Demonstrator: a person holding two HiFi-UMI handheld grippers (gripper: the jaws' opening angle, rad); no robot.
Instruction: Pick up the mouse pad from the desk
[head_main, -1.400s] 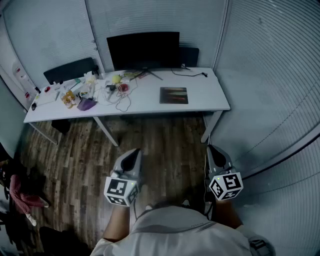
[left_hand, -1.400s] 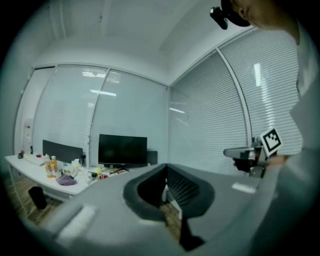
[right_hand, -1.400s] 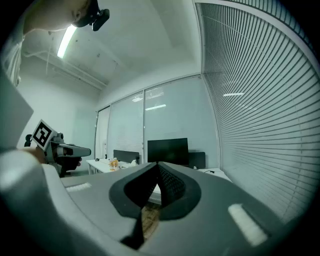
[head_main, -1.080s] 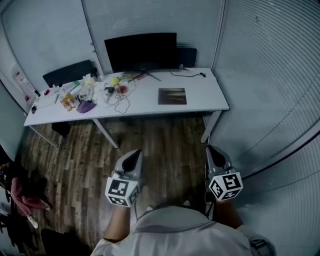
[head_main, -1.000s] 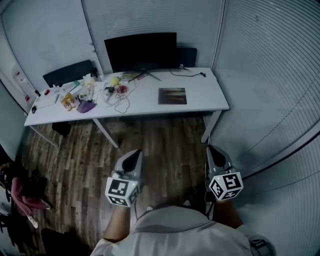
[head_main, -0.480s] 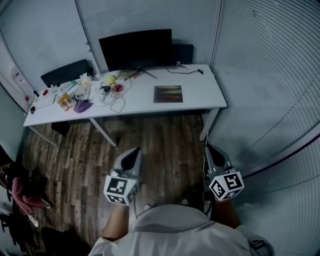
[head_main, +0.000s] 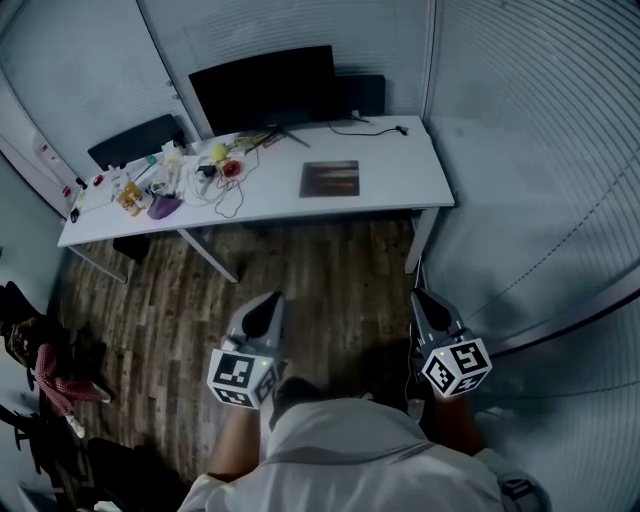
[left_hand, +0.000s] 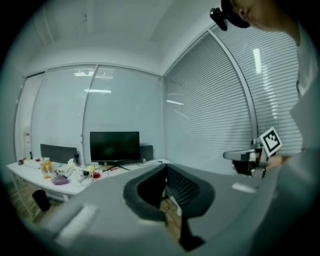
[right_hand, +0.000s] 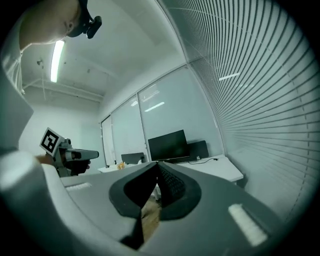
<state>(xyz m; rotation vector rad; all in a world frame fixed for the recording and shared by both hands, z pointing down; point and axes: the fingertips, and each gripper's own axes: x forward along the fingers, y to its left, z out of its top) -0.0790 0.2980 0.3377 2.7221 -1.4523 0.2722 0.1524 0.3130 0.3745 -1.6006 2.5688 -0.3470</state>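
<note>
The mouse pad (head_main: 330, 178), a dark rectangle with a blurred print, lies flat on the right half of the white desk (head_main: 400, 180), in front of the monitor. My left gripper (head_main: 265, 303) and right gripper (head_main: 424, 298) are held low over the wood floor, well short of the desk, both pointing toward it. Both are shut with nothing between the jaws. In the left gripper view its jaws (left_hand: 165, 168) meet, with the desk (left_hand: 35, 176) far off. The right gripper's jaws (right_hand: 157, 165) also meet. I cannot make out the pad in either gripper view.
A black monitor (head_main: 262, 88) and a black box (head_main: 360, 95) stand at the desk's back edge. Cables and several small items (head_main: 165, 185) clutter its left half. A dark chair (head_main: 135, 142) sits behind it. Blinds (head_main: 540, 150) close the right side.
The desk and pad have shifted up and a little left in the head view as the person steps toward them. Both grippers ride along, still shut and empty.
</note>
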